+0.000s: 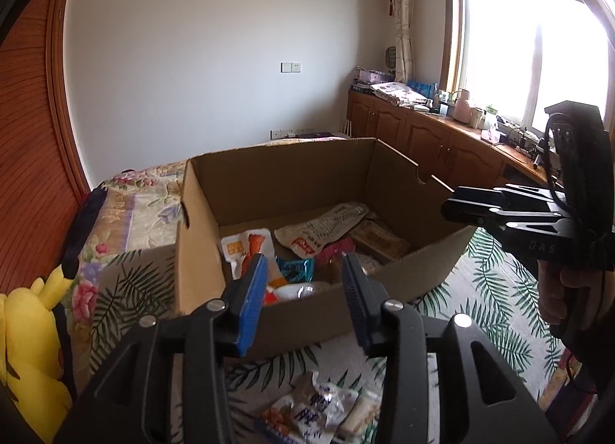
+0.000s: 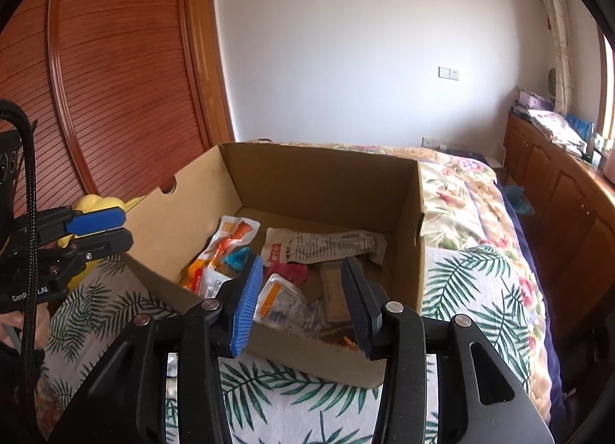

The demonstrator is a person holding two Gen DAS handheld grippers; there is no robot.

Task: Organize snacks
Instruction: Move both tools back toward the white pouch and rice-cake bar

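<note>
Left to right: a yellow plush toy [image 1: 27, 332] lies at the edge of the bed [image 1: 127, 205], which carries a leaf-print cover [image 2: 472, 290]. On that cover stands an open cardboard box [image 1: 200, 228]. Inside it lie the snacks: an orange-and-white packet [image 1: 246, 248] near the left wall, a blue wrapper [image 1: 296, 269] beside it, a long white printed bag [image 1: 326, 226] across the middle, a pink packet [image 2: 294, 271] under that bag, and a brown flat pack [image 1: 380, 240] toward the right wall. The left tongs [image 1: 303, 282] hang over the near rim of the box, jaws parted with nothing between them. Below them, outside the box, a clear-wrapped snack pack [image 1: 307, 409] rests on the cover. The right tongs [image 2: 301, 290] likewise hover above the near rim, jaws apart and empty, over a white-and-orange sachet [image 2: 286, 303] in the box. At far right, a wooden cabinet [image 1: 434, 140] runs beneath the window [image 1: 538, 52].
</note>
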